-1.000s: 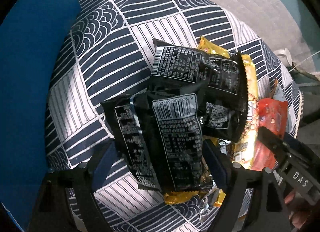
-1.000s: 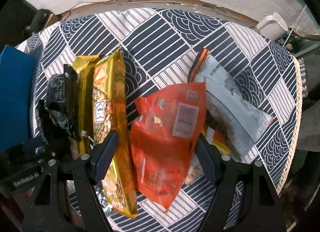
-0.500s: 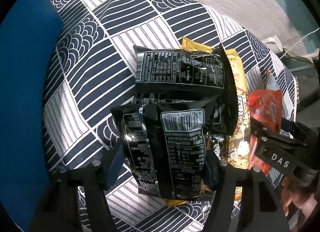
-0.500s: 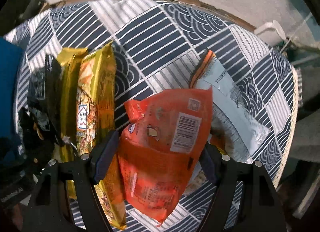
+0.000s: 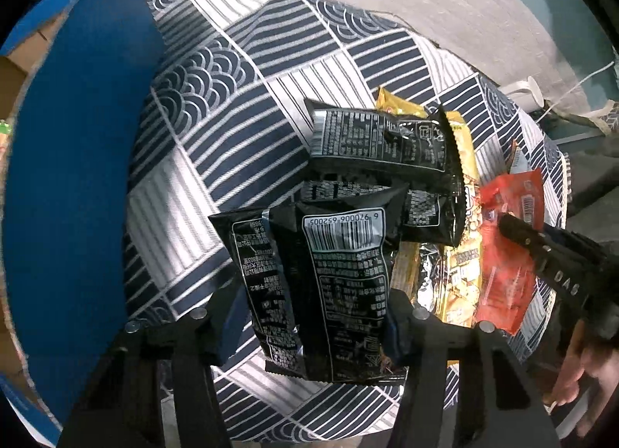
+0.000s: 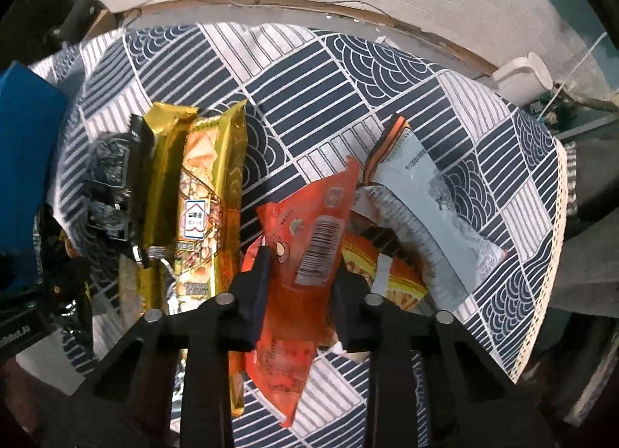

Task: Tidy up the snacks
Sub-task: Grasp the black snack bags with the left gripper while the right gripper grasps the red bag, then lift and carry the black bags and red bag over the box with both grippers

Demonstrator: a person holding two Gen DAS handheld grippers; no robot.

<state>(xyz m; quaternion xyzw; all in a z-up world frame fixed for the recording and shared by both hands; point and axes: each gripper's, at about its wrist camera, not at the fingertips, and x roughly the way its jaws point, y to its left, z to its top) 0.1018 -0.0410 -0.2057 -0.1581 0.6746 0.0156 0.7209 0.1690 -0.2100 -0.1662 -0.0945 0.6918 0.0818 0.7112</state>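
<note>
My left gripper (image 5: 313, 316) is shut on a black snack packet (image 5: 329, 285) and holds it above the patterned table. Another black packet (image 5: 379, 142) lies behind it on yellow packets (image 5: 460, 138). My right gripper (image 6: 300, 285) is shut on an orange snack packet (image 6: 309, 239), which also shows in the left wrist view (image 5: 506, 250). Left of it lie two yellow packets (image 6: 209, 185) and a black one (image 6: 112, 177). A grey packet (image 6: 425, 196) lies to the right over an orange-yellow one (image 6: 394, 274).
A blue box (image 5: 73, 161) stands at the left of the table, also visible in the right wrist view (image 6: 23, 146). The round table has a navy and white patterned cloth (image 6: 329, 88). A white plug block (image 6: 522, 76) sits at the far right by the wall.
My right gripper has closed on the orange packet, crumpling it between the fingers. My left gripper has lifted the black packet higher and drawn back from the pile.
</note>
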